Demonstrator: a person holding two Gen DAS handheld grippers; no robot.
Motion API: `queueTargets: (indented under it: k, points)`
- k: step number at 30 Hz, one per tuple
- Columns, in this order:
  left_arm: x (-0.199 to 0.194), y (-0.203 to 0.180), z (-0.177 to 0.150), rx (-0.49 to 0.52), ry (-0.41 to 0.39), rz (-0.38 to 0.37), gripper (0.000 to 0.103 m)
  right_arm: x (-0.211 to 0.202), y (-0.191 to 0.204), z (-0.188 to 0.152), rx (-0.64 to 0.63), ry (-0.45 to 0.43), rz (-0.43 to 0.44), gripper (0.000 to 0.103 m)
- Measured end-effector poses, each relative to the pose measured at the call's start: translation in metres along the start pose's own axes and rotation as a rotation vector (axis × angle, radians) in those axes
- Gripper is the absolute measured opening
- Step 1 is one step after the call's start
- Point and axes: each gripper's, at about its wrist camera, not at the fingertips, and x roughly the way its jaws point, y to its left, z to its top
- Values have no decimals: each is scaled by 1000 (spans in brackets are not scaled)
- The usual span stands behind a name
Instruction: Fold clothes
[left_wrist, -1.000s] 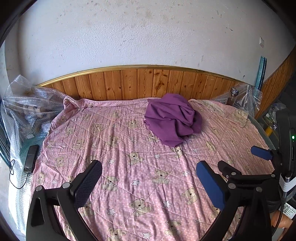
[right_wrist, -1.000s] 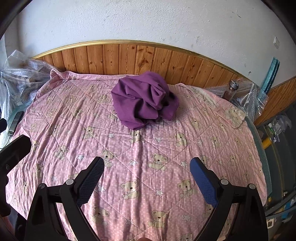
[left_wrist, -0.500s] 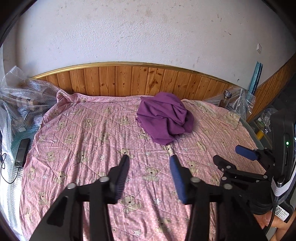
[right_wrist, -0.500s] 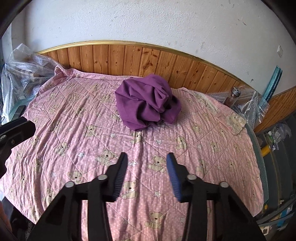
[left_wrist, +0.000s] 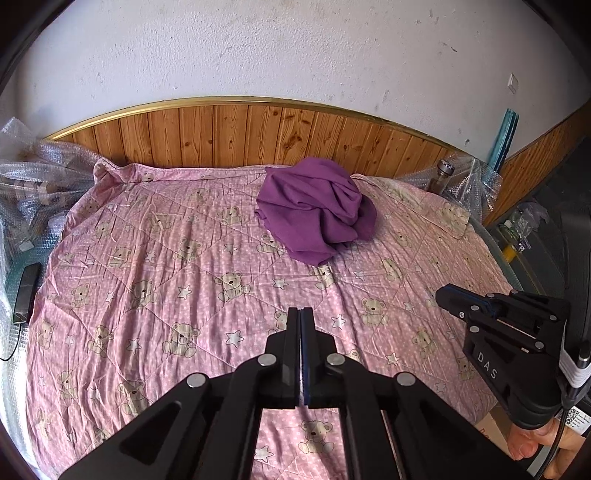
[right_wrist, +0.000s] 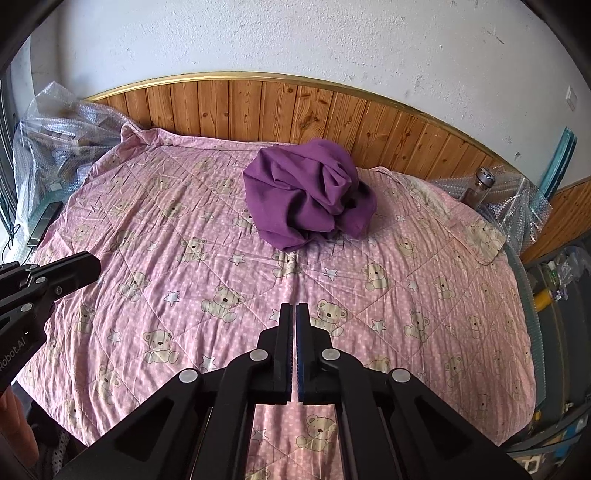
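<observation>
Clearly at the start: nothing folded yet, judging by the purple garment (left_wrist: 317, 208), which lies in a crumpled heap on the bed (left_wrist: 147, 280), toward the far side near the wood-panelled wall (left_wrist: 229, 134). All spreading and folding remains. Bed carries a pink teddy-bear quilt, wrinkled. White plaster above the panelling; bubble wrap (right_wrist: 55, 129) bunched at both far corners. Left claw (left_wrist: 301, 314) pressed fully closed, empty, above the near quilt. Right claw (right_wrist: 293, 312) nearly closed with a thin gap, empty, well apart from the garment.
</observation>
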Motion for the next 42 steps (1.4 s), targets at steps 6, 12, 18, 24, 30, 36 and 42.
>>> queueTargets:
  k: [6,12,18,24,30,36,42]
  points:
    - [6,-10,7,25,6,10,0,7,-7,8,8,-3,-37,31]
    - [29,-8,12,-11,48,-14,93,28,-22,17,11,7,-73,65]
    - [57,-8,20,-17,111,17,96,65,-36,24,19,65,-32,65]
    - [94,-6,41,-41,167,36,96,132,-49,32,7,167,-6,66]
    - [141,-4,65,-66,237,54,96,197,-66,59,20,219,51,66]
    - [177,3,95,-99,266,114,96,277,-56,114,-45,226,66,66]
    - [205,10,110,-125,299,174,96,327,-48,126,-43,257,185,25]
